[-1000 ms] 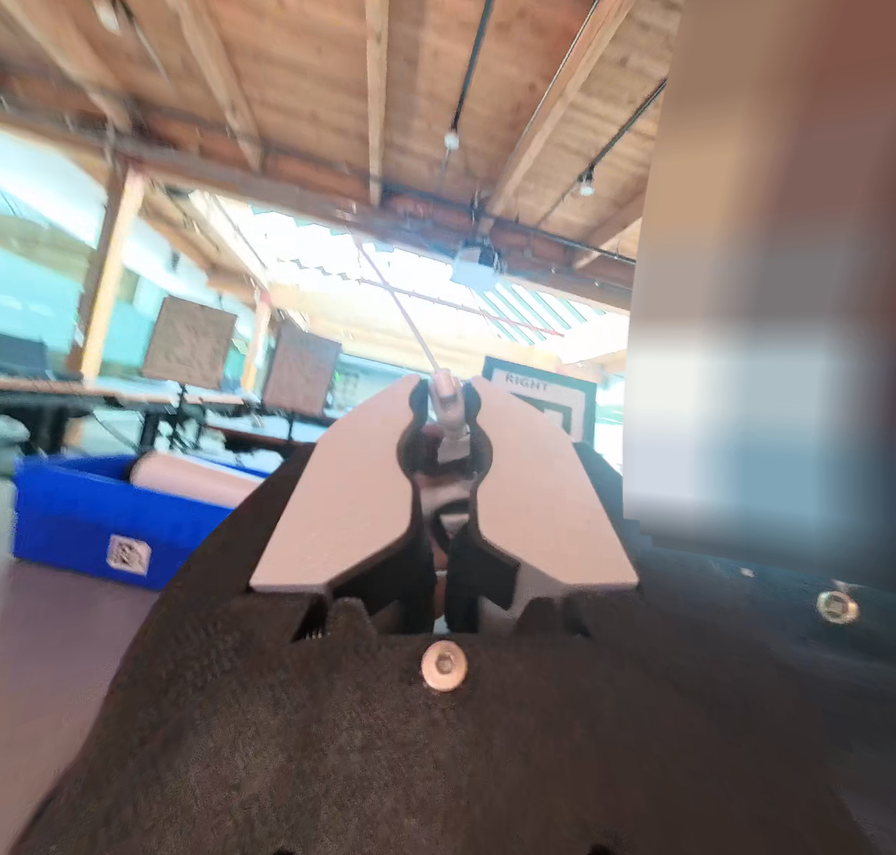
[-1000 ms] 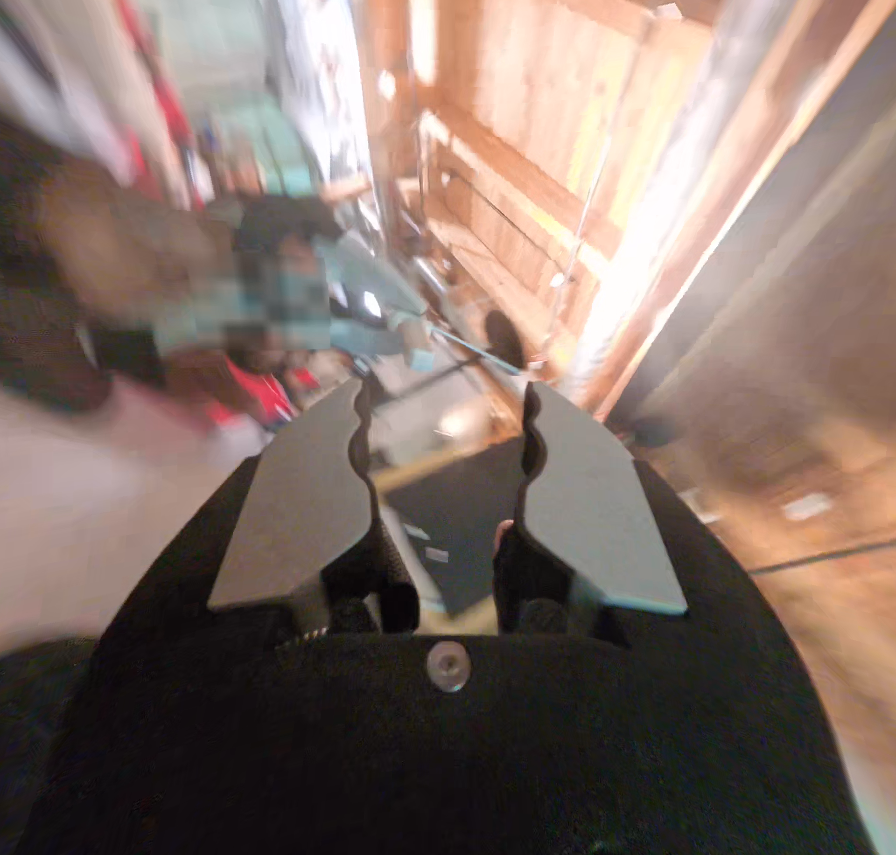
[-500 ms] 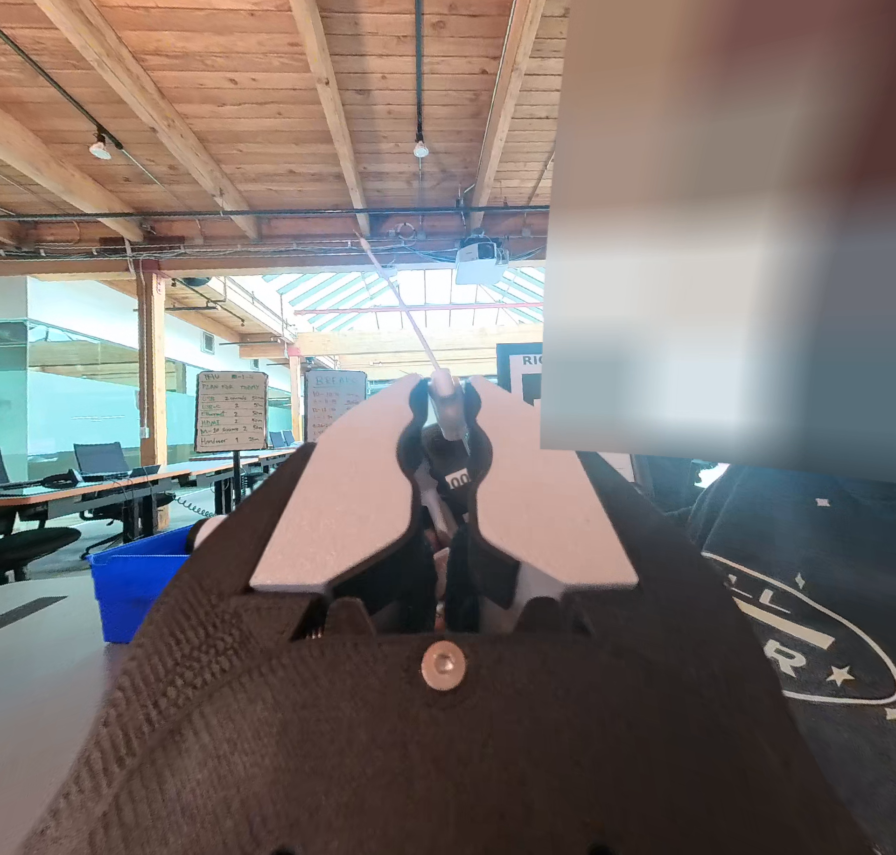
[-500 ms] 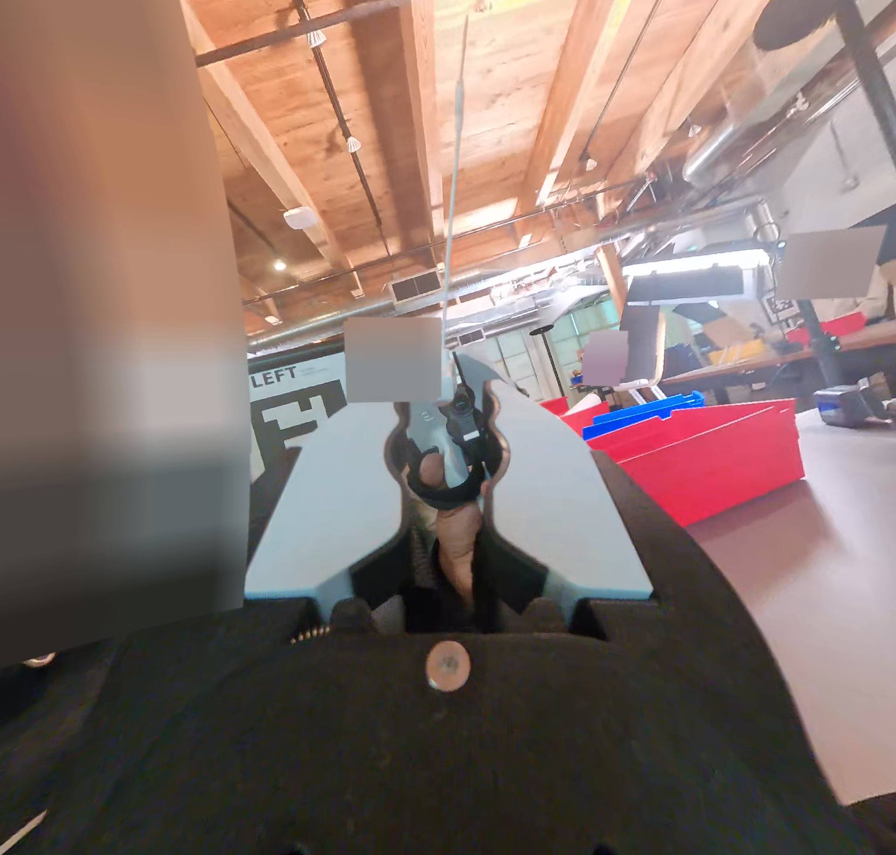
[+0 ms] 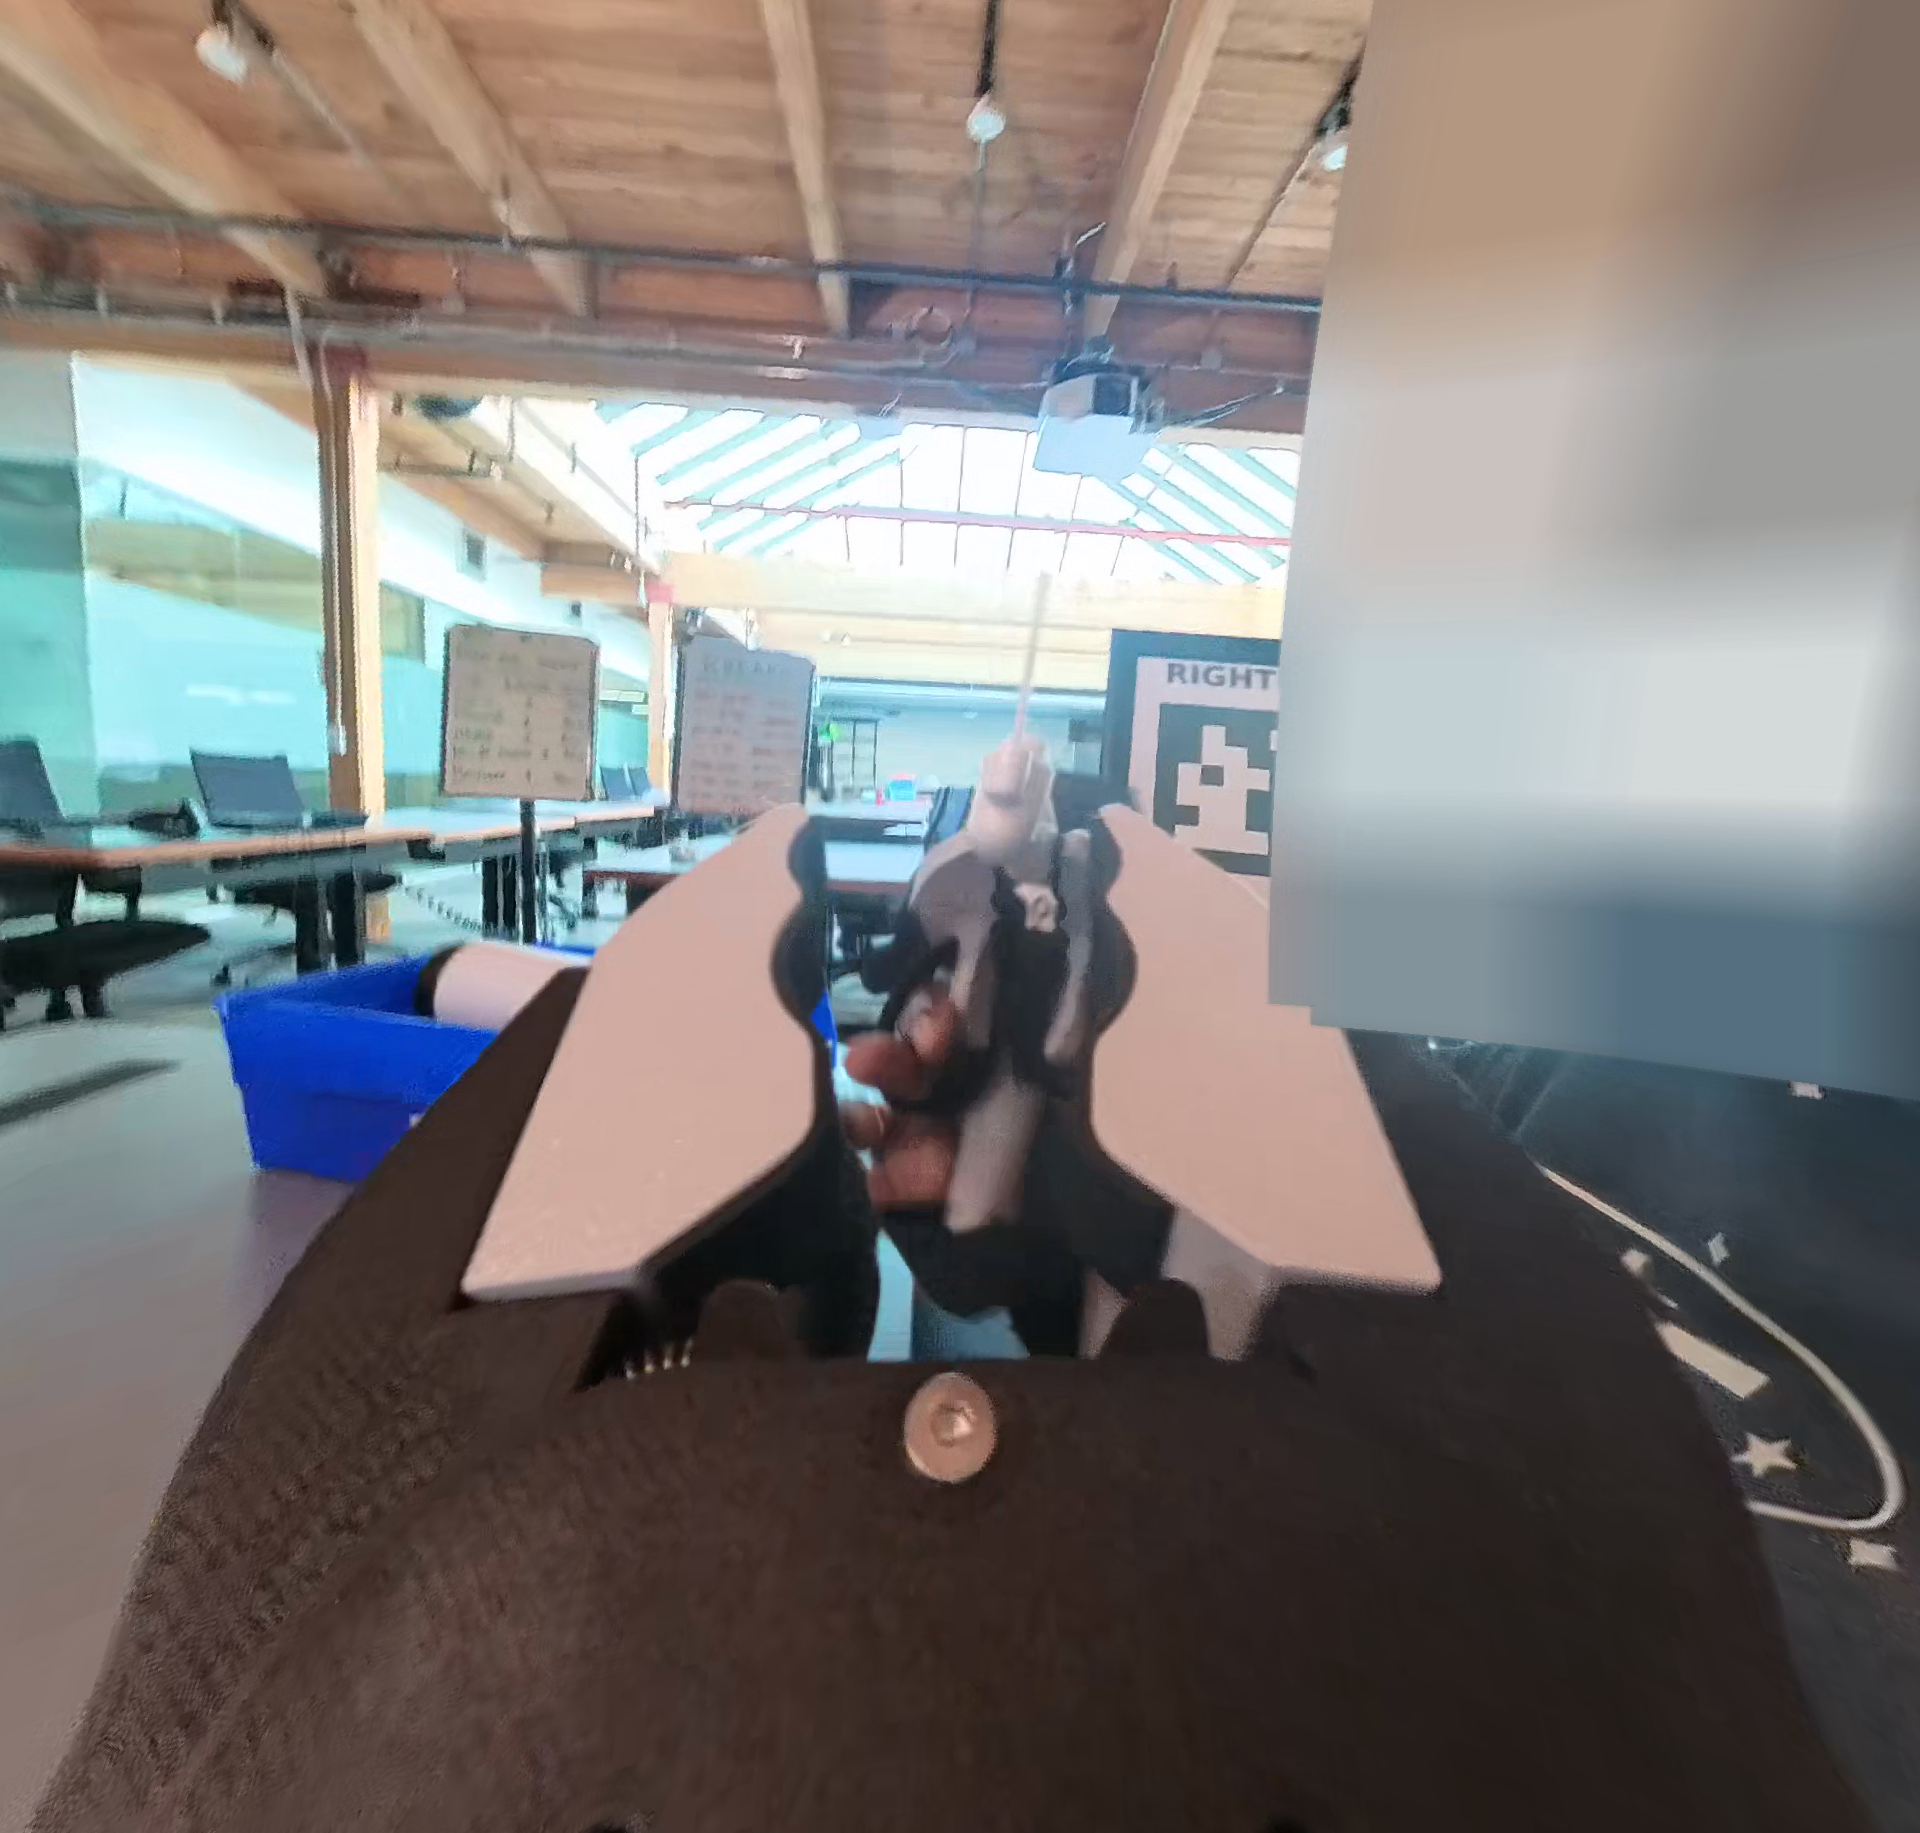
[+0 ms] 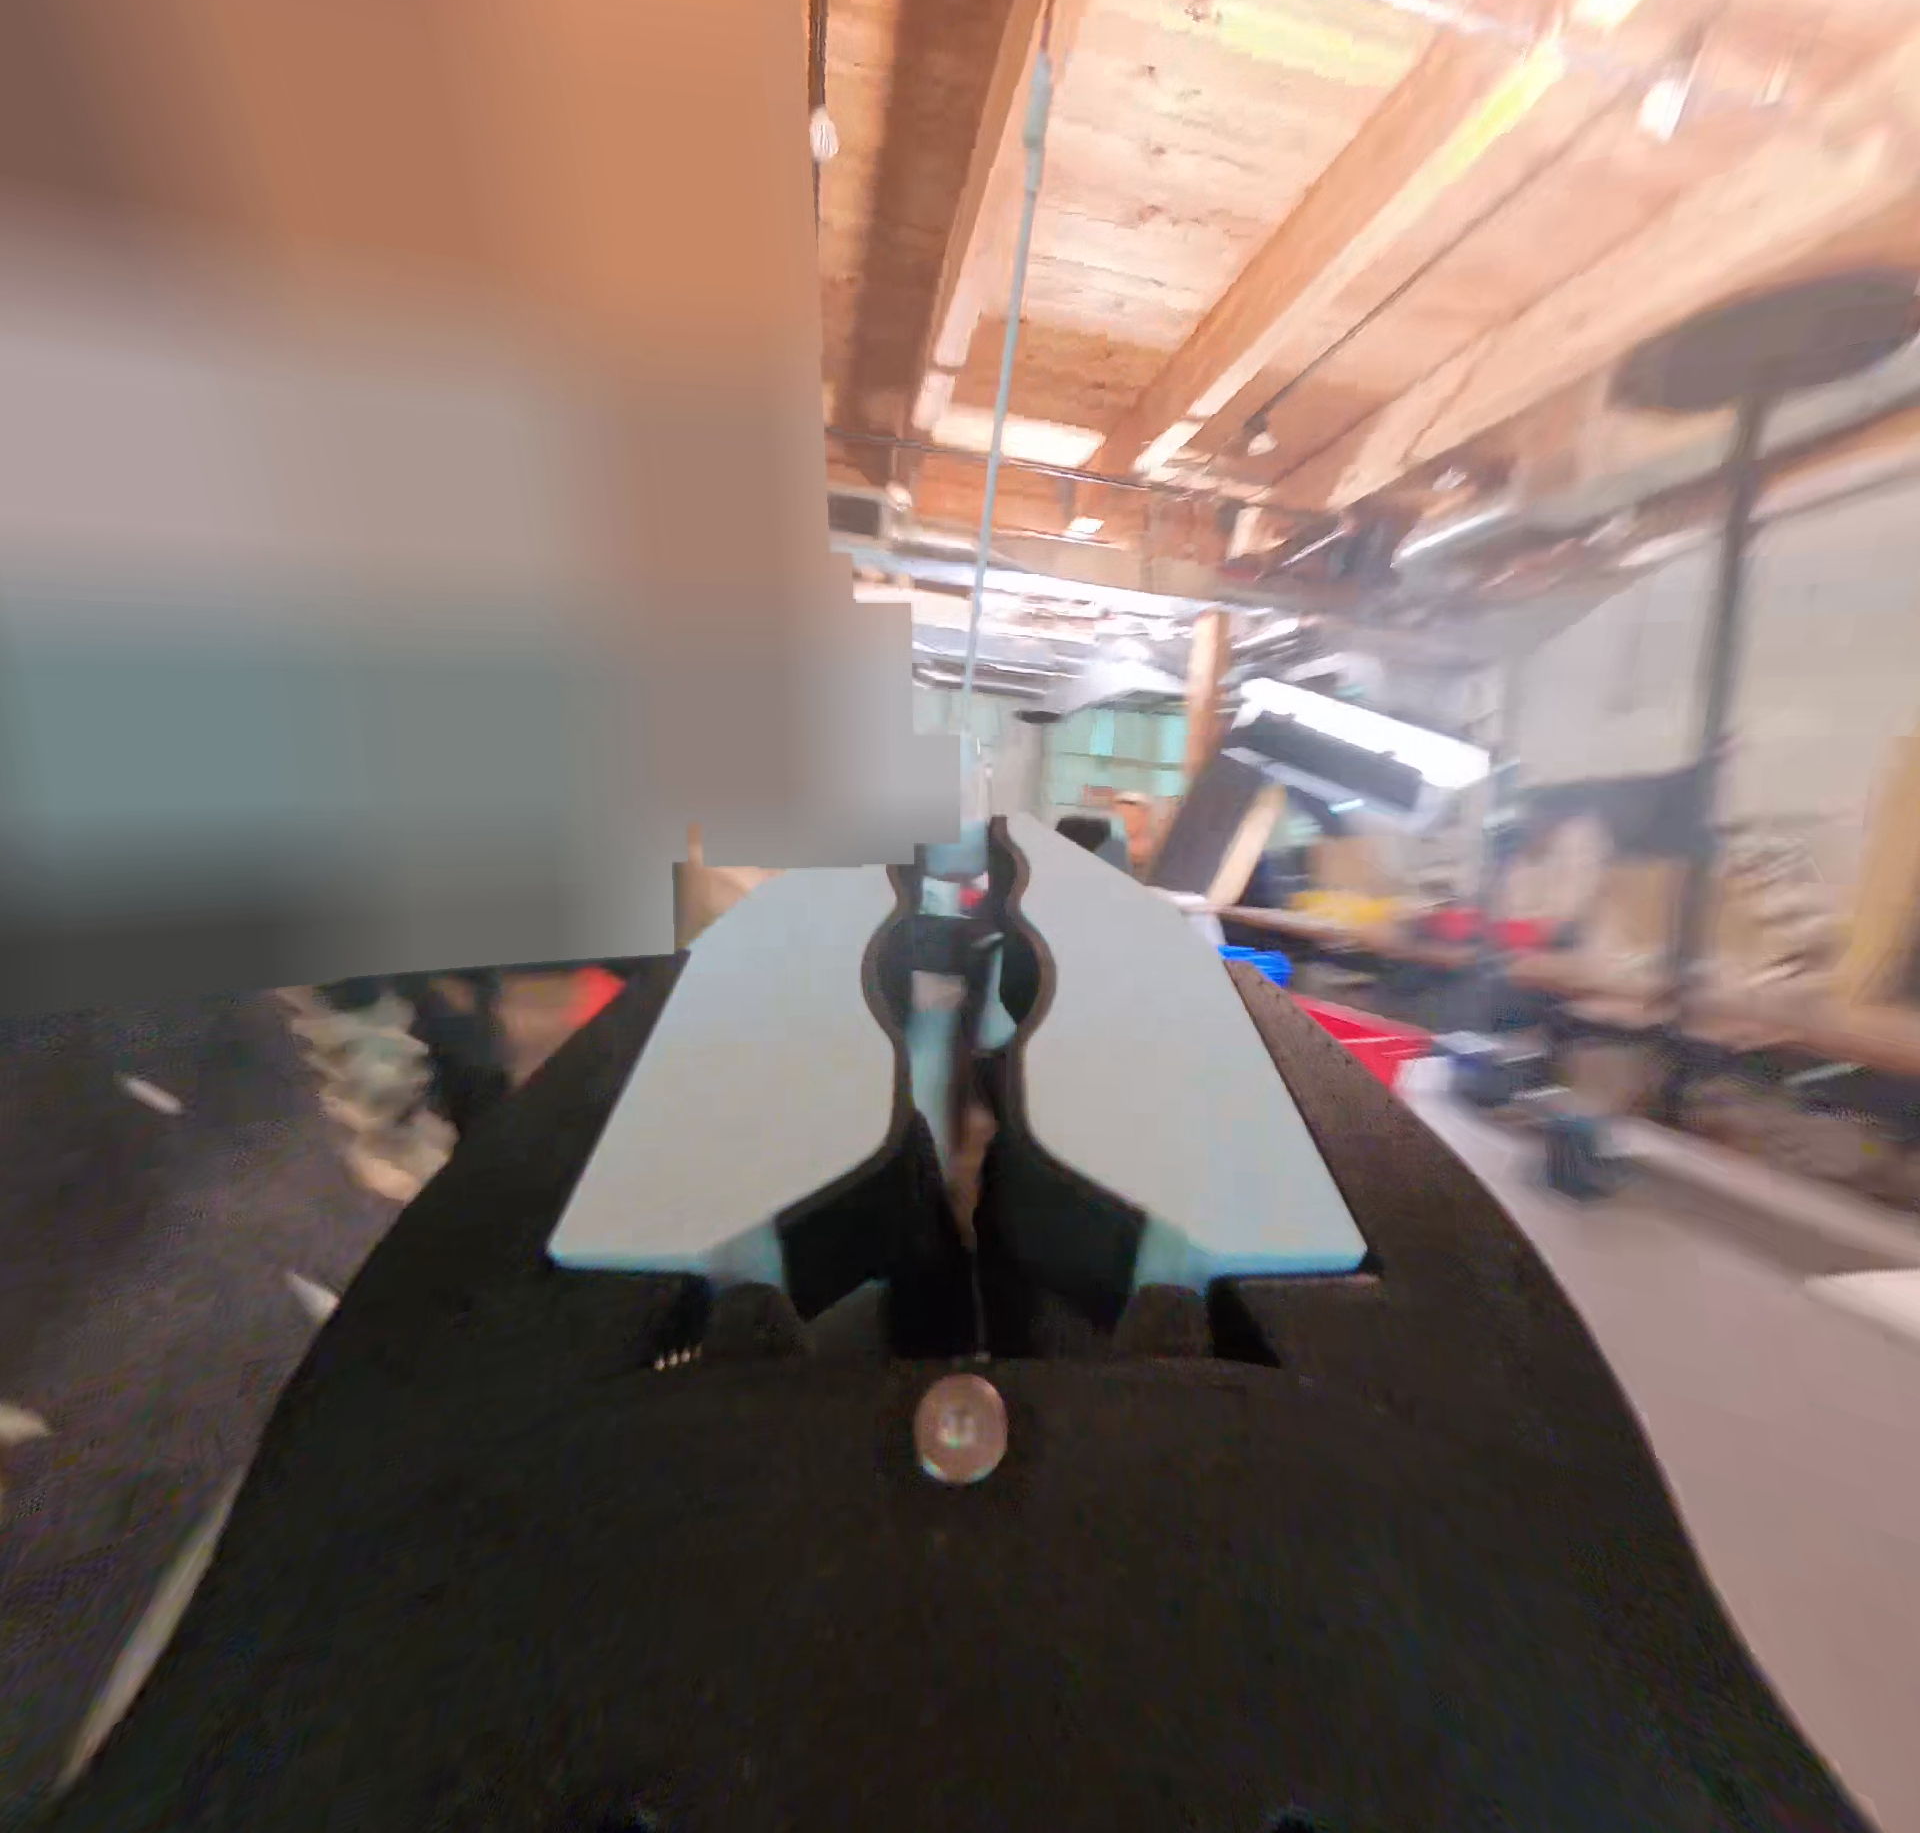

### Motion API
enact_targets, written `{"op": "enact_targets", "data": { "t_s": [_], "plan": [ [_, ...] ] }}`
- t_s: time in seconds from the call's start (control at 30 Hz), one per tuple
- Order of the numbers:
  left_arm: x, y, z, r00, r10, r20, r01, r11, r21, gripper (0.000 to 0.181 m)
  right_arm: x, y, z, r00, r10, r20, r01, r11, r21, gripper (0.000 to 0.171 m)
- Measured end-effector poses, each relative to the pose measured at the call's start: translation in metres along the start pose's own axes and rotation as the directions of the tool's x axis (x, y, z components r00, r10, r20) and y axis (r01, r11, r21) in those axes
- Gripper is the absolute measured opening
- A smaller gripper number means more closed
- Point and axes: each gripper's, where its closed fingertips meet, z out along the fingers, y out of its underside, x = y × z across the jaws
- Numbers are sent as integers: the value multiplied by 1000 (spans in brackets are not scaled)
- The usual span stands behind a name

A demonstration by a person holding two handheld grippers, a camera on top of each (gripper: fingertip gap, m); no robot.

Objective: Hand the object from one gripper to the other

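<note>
Half a second ago the left hand-held gripper (image 5: pixel 951 838) was pinched on the object; now its fingers stand apart, with a clear gap between them, and the object (image 5: pixel 1013 827) shows through that gap farther off. Over the same interval the right hand-held gripper (image 6: pixel 956 858) has swung round, so its view is smeared with motion blur.

That object is a small pale fitting with a thin stiff wire or rod rising from its top. In the right wrist view it sits between the right gripper's fingers, which are drawn together on it near their tips, the thin rod (image 6: pixel 1003 412) running straight up toward the wooden ceiling beams. Seen from the left wrist view, the same gripper appears beyond the left one's open fingers as a grey and black pair of fingers closed on the fitting, with a person's fingers (image 5: pixel 904 1087) curled on its handle behind.

Judged from this, the hand-over itself looks done: the receiving gripper has the object, the giving one has let go and no longer touches it. What seems left is only to draw the two grippers well apart and settle the object steadily in the right one.

A blue bin (image 5: pixel 343 1056) stands on the grey surface (image 5: pixel 114 1222) toward its left edge in the left wrist view; red bins show blurred at the right in the right wrist view.
</note>
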Motion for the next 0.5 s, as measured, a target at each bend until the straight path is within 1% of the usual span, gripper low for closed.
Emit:
{"op": "enact_targets", "data": {
  "t_s": [0.03,0.07,0.1,0.17,0.23,0.3,0.33,0.37,0.43,0.5],
  "plan": [
    [-3,2,0,999,-36,13,36,999,-22,53,2,0,-2,984,-177,-30,176,983,-43,11],
    [-6,5,1,997,-76,27,77,996,-39,56,5,1,-3,931,-363,-52,357,929,-98,12],
    [-8,8,1,992,-117,37,119,992,-52,58,7,1,-5,841,-538,-58,525,837,-154,12],
    [-10,13,1,980,-195,31,197,978,-68,61,12,0,-10,598,-800,-46,768,588,-254,12],
    [-10,13,1,964,-265,4,264,962,-70,64,16,-2,-14,330,-944,-1,892,312,-326,12],
    [-13,5,-4,936,-351,-19,350,936,-39,63,16,-2,-17,83,-994,65,936,55,-348,12],
    [-19,1,-7,917,-398,-11,398,917,-17,62,13,-3,-18,-20,-996,90,940,-50,-339,12],
    [-25,-3,-10,899,-439,-1,439,899,5,60,11,-3,-18,-97,-989,113,936,-130,-327,12],
    [-37,-9,-17,874,-485,20,484,874,40,58,5,-2,-19,-191,-971,142,929,-226,-295,12],
    [-44,-14,-24,879,-476,40,473,879,55,56,0,-1,-20,-251,-954,164,922,-288,-259,12]
  ]
}}
